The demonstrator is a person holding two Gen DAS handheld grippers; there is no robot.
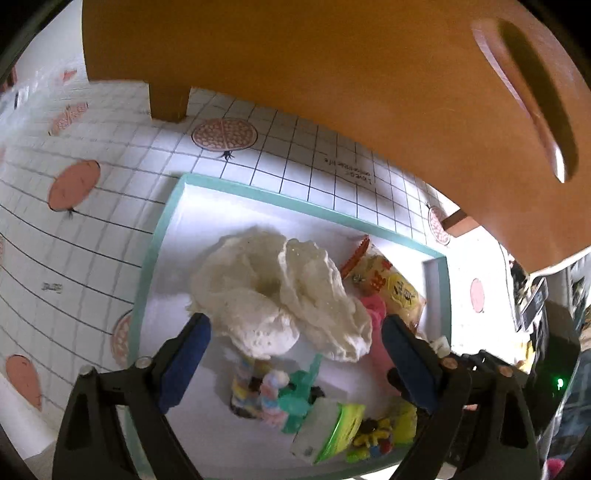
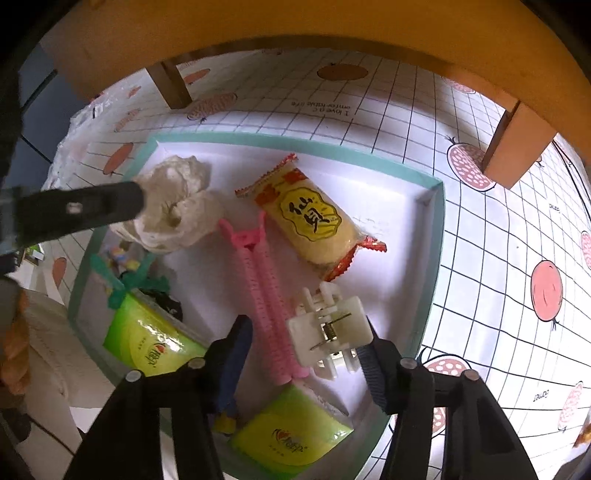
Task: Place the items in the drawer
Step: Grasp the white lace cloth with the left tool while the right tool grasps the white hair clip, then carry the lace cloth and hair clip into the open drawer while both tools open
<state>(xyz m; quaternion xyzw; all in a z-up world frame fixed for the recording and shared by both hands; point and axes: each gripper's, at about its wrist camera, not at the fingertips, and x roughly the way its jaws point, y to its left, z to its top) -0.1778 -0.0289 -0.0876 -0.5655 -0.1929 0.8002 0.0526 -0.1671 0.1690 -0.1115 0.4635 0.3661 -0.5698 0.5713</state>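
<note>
Right wrist view: white clip (image 2: 330,329) lies between the spread right gripper (image 2: 306,354) fingers (drawer (image 2: 432,258) below)

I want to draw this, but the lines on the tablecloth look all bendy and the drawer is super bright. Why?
Left wrist view: the fisheye lens curves the tablecloth grid, and the drawer floor is washed out white by glare, with slight blur throughout. Right wrist view: the same bending toward the edges, the wooden shelf arcs overhead, and the snack packet shines.
</note>
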